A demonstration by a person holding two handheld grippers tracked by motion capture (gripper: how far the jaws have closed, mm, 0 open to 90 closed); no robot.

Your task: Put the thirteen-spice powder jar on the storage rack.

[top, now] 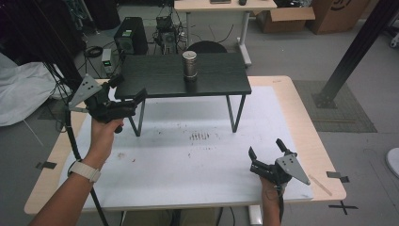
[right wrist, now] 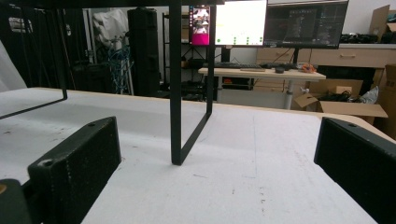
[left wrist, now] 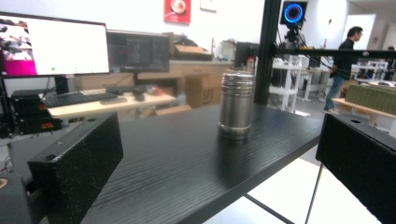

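Steel can (top: 190, 64) stands upright on the black shelf (top: 160, 77), toward its back edge, roughly mid-width. The shelf is a small raised stand w/ thin metal legs, set on the white surface (top: 188, 160).

Left claw (top: 129, 96) is held at the shelf's left front corner, level w/ the top, jaws apart, nothing between them. It is well short of the can, no contact. Right claw (top: 266, 150) is low over the white surface, in front of the shelf and to the right of it, jaws also spread wide, empty.

Left gripper view: looks along the shelf top at board height; can (left wrist: 236, 105) sits between the two jaws in the frame but farther off, ribbed bands at its top, faint reflection on the dark wood grain. The high view gives none of that detail, but it does show both claws' places relative to the shelf.

Right gripper view: looks under the shelf from surface level; one shelf leg (right wrist: 176, 93) w/ its foot bar is just ahead, marks and specks on the white surface (right wrist: 261, 158). Monitors and a desk blur behind.
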